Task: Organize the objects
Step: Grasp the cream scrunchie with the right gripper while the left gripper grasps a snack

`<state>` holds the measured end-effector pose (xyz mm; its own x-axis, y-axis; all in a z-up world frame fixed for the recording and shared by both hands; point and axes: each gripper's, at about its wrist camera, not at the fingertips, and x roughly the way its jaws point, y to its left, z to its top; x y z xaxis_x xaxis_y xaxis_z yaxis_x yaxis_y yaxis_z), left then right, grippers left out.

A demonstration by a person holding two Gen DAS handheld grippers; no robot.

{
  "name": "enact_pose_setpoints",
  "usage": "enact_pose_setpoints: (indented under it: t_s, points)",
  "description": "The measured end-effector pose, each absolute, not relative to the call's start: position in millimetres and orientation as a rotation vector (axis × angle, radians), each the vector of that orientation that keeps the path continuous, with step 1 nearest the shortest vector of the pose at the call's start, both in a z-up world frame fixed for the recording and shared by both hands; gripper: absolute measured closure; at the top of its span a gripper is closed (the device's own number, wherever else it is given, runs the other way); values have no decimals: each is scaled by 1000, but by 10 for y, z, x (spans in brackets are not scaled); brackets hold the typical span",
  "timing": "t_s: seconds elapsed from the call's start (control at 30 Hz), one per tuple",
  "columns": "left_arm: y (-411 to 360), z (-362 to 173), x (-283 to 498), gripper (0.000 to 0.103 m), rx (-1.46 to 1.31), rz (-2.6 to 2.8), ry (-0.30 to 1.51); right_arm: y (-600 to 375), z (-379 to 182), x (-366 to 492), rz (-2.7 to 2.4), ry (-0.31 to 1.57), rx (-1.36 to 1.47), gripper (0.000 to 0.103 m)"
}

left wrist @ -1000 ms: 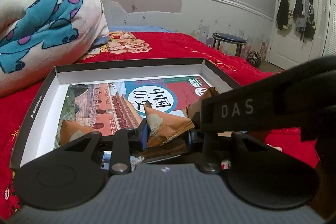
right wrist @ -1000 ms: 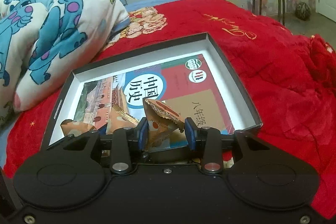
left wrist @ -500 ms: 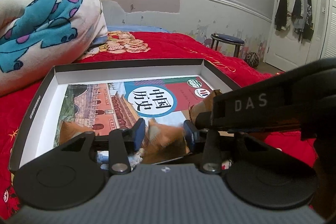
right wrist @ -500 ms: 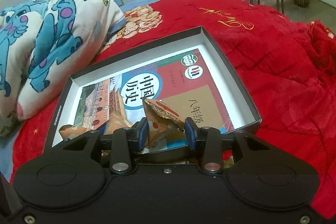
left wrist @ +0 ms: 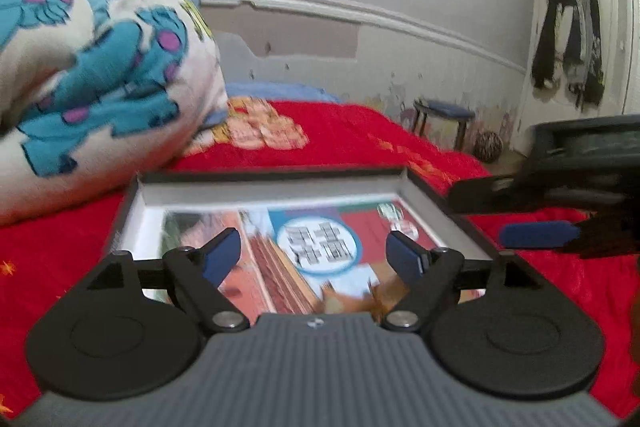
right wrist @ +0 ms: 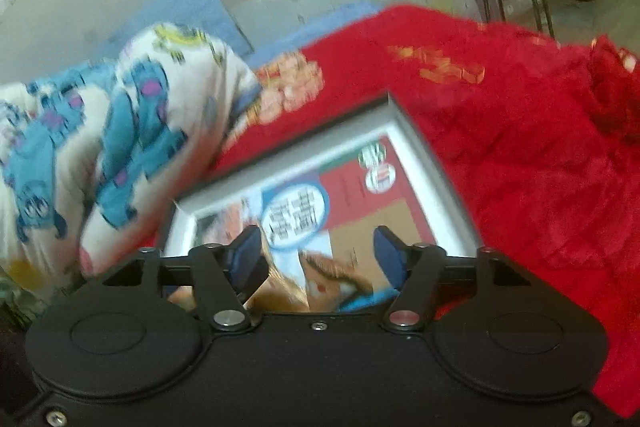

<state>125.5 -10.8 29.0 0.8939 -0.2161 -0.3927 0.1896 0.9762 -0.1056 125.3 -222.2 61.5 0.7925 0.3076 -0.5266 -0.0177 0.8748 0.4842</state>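
Observation:
A shallow black box with white inner walls lies on the red bedspread and holds a colourful book. Brown snack packets lie in its near end; they also show in the right wrist view. My left gripper is open and empty above the box. My right gripper is open and empty above the packets; it shows at the right of the left wrist view. Both views are blurred by motion.
A rolled blue-and-white cartoon blanket lies left of the box. The red bedspread spreads to the right. A blue stool and a dark ball stand on the floor beyond the bed. Clothes hang on the door.
Both grippers have opened and let go of their snack packets, which now lie in the box. Both grippers have lifted and pulled back.

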Motion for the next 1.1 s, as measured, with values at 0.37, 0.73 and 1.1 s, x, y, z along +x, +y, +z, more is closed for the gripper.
enact_pose_setpoints:
  t_s: [0.37,0.73,1.1]
  points:
    - [80,895,911,0,-161,-258,297,-2790,876,734,64,580,494,22]
    - [-174,665,425,9,-74,-237,409,-2720,533,611,129,706,401,22]
    - [-402,64,486,21,-11,-231,575,-2559,170,688,152,828,284,35]
